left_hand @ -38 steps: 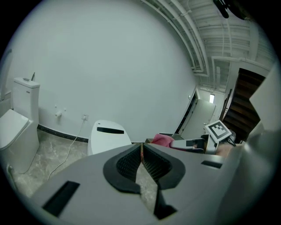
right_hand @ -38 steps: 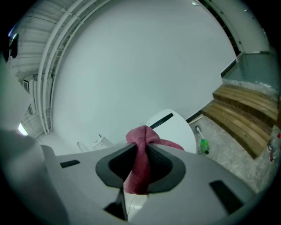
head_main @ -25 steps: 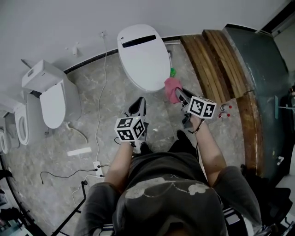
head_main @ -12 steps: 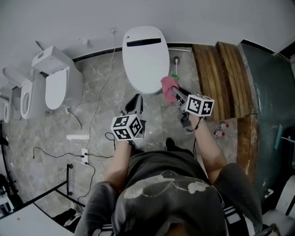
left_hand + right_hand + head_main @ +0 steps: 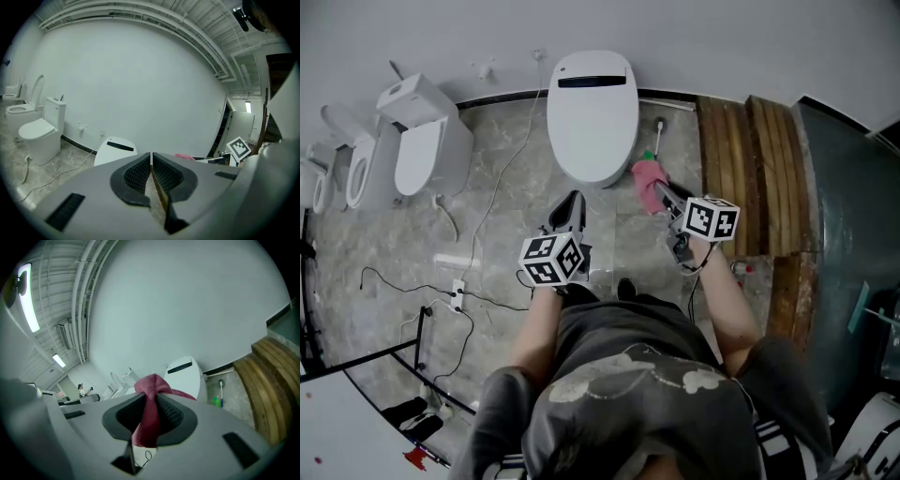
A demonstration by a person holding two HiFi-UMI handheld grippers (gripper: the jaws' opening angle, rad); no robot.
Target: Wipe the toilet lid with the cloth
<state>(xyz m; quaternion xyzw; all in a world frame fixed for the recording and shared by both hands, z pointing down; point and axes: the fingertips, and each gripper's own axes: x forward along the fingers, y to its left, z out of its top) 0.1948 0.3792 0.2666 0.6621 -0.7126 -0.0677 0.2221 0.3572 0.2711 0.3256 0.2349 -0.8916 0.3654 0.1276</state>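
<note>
R tongs [image 5: 664, 194] pinch pink cloth [image 5: 646, 178], not yet on toilet lid [image 5: 592, 117]. L tongs [image 5: 570, 208] pressed together, empty. Wiping prob. all still to do.

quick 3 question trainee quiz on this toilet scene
1. True or false: the right gripper is shut on the crumpled pink cloth.
2. The jaws of the left gripper are: A wide apart, B together and empty, C on a brush.
3. Fill in: in the head view, the brown wooden planks lie to the ___ of the closed white toilet lid.
Key: 1 true; 2 B; 3 right.
</note>
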